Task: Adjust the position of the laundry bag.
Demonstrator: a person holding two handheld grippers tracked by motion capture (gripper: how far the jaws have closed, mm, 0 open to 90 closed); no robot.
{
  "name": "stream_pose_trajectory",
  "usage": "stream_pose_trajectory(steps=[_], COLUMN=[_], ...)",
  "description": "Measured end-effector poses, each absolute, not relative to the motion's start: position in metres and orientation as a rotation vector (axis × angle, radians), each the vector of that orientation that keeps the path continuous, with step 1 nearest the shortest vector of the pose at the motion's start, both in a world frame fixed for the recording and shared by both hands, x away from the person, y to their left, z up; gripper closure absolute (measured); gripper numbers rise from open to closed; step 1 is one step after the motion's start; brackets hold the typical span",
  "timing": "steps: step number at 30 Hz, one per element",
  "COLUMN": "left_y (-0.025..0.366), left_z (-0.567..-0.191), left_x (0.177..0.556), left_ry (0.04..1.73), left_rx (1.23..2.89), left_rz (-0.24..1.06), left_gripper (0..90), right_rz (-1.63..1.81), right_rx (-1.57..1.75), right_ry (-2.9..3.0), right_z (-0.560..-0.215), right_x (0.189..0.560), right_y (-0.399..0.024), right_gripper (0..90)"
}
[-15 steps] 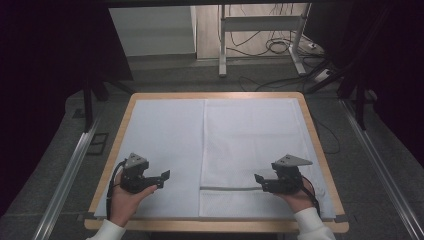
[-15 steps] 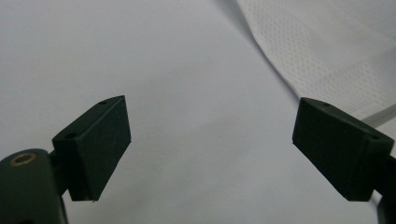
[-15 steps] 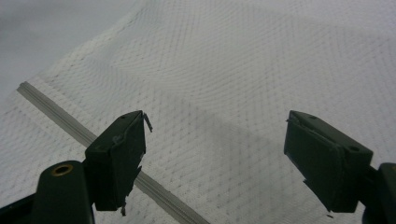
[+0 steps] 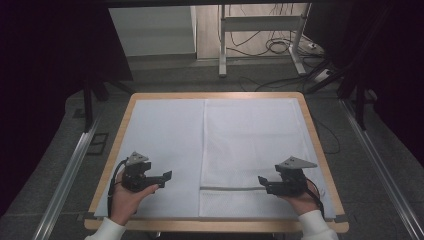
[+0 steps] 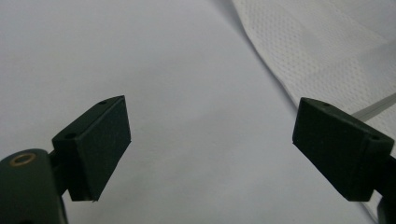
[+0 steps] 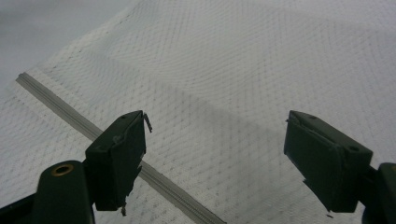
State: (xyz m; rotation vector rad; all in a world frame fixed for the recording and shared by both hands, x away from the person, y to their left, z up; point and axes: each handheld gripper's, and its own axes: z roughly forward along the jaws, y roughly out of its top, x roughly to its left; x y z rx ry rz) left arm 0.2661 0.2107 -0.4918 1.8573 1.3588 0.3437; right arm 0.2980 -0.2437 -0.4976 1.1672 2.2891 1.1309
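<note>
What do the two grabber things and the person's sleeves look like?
Both are black. The left gripper and right gripper each carry a grey three-cornered plate on top and trail a black cable. Their jaws are flat, dark, blocky pads with small holes, and a brass-coloured ring sits at the base. The sleeves are white.

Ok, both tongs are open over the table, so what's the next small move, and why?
Probably lower the right tongs onto the mesh bag near its grey zipper strip and close. They hang open just above that strip with nothing gripped, while the left tongs hover over the plain sheet beside the bag.
</note>
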Motion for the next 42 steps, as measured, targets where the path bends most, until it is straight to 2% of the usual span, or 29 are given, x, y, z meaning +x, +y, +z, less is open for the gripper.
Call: stream_pose_trajectory(steps=[11,18,42], left_y=[0.217,0.206,0.161], left_z=[-0.479,-0.479,-0.479], left_x=[0.259,0.261,0.273], left_ry=[1.36,1.335,1.275], left_rx=[1.817,1.867,1.954], left_rz=[0.404,0.336,0.254], left_gripper=[10.8,14.8,14.5], right_rz=[1.137,1.128,1.1], right_rx=[1.145,1.144,1.156], right_ry=[2.285,2.285,2.261], right_z=[-0.495,-0.495,-0.496], right_x=[0.299,0.3,0.3], right_y=[-0.242,-0.241,-0.244], right_gripper=[20.8,20.8,20.8])
